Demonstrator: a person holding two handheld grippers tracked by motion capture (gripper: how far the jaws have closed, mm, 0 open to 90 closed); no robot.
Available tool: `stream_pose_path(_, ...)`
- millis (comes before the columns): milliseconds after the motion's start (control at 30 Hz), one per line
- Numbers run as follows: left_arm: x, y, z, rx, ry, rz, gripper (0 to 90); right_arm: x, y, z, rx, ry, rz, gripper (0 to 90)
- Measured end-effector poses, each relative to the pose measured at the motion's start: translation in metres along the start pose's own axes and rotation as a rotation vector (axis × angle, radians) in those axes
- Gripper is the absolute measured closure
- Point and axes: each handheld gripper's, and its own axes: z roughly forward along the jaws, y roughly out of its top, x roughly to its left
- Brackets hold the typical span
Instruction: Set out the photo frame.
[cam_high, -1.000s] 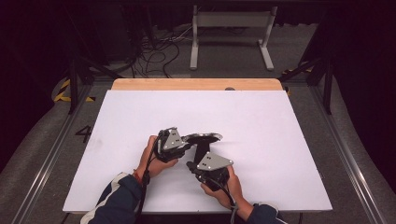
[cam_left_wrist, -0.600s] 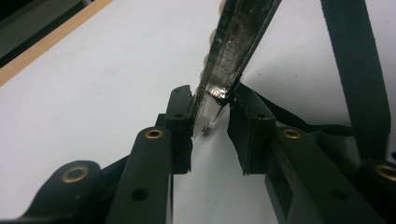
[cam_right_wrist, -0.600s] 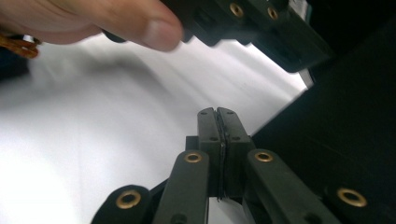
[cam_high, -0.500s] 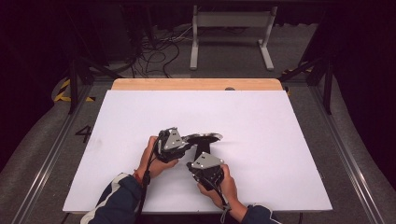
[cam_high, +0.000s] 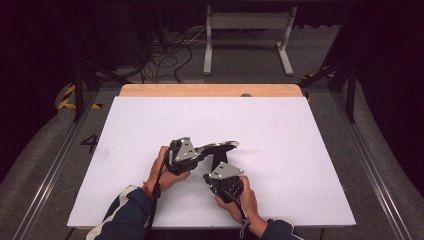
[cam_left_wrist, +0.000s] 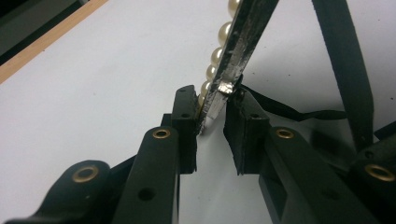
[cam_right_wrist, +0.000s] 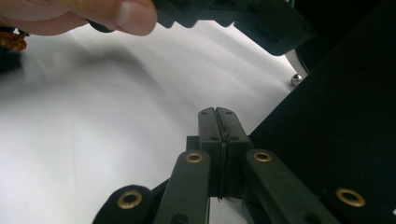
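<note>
Nearest the table's front edge, the right gripper (cam_high: 216, 172) sits in the person's right hand (cam_high: 239, 200), its jaws pressed flat together with a thin black strap (cam_right_wrist: 223, 168) pinched in the seam between the pads, as the right gripper view shows. Just beyond and to the left, the left gripper (cam_high: 204, 150) in the left hand (cam_high: 164, 170) points rightward. In the left gripper view its jaws stand narrowly apart around the end of a flat silvery headband (cam_left_wrist: 243, 42) trimmed with a row of pearls (cam_left_wrist: 217, 56); the jaws have just been closing, with the band's tip between them, touching the left pad and close against the right. From above, the headband (cam_high: 220, 146) arches up and rightward from those jaws, raised over the white table (cam_high: 300, 150), its far end past the right gripper.

Against half a second ago, the two hands sit much where they were and the band keeps its arch. Farther off lie the wooden strip (cam_high: 210, 90) at the table's back edge, then cables (cam_high: 170, 55) on the floor and a grey stand (cam_high: 247, 30).
</note>
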Motion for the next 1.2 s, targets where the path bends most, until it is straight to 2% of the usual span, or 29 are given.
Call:
stream_pose_path(167, 0.000, 0.000, 0.000, -0.006, -0.006, 0.000, 76.1, -0.005, -0.001, -0.002, 0.001, 0.016, 0.026, 90.0)
stream_pose_path(333, 0.000, -0.001, 0.000, -0.013, -0.008, -0.006, 75.3, -0.007, -0.003, -0.004, 0.001, 0.017, 0.025, 90.0)
stream_pose_path(400, 0.001, 0.000, 0.001, -0.024, -0.010, -0.020, 71.9, -0.008, -0.003, -0.004, 0.002, 0.020, 0.026, 90.0)
stream_pose_path(500, 0.001, 0.001, -0.001, -0.073, -0.047, -0.059, 66.6, -0.010, -0.003, -0.004, 0.004, 0.024, 0.029, 90.0)
stream_pose_path(533, 0.000, 0.004, -0.001, -0.073, -0.036, -0.049, 65.8, -0.011, -0.003, -0.005, 0.006, 0.027, 0.030, 90.0)
stream_pose_path(600, -0.001, 0.004, -0.002, -0.081, -0.039, -0.059, 66.8, -0.011, -0.003, -0.005, 0.007, 0.028, 0.031, 90.0)
stream_pose_path(667, 0.000, 0.005, -0.003, -0.090, -0.037, -0.060, 72.3, -0.013, -0.004, -0.006, 0.006, 0.031, 0.031, 90.0)
stream_pose_path(767, 0.000, 0.005, -0.005, -0.108, -0.051, -0.075, 72.6, -0.014, -0.004, -0.007, 0.008, 0.029, 0.033, 90.0)
stream_pose_path(1100, -0.005, 0.008, -0.006, -0.089, -0.036, -0.036, 73.6, -0.026, -0.008, -0.011, 0.014, 0.027, 0.060, 90.0)
stream_pose_path(1200, -0.006, 0.009, -0.006, -0.085, -0.030, -0.039, 73.8, -0.029, -0.010, -0.012, 0.002, 0.025, 0.051, 90.0)
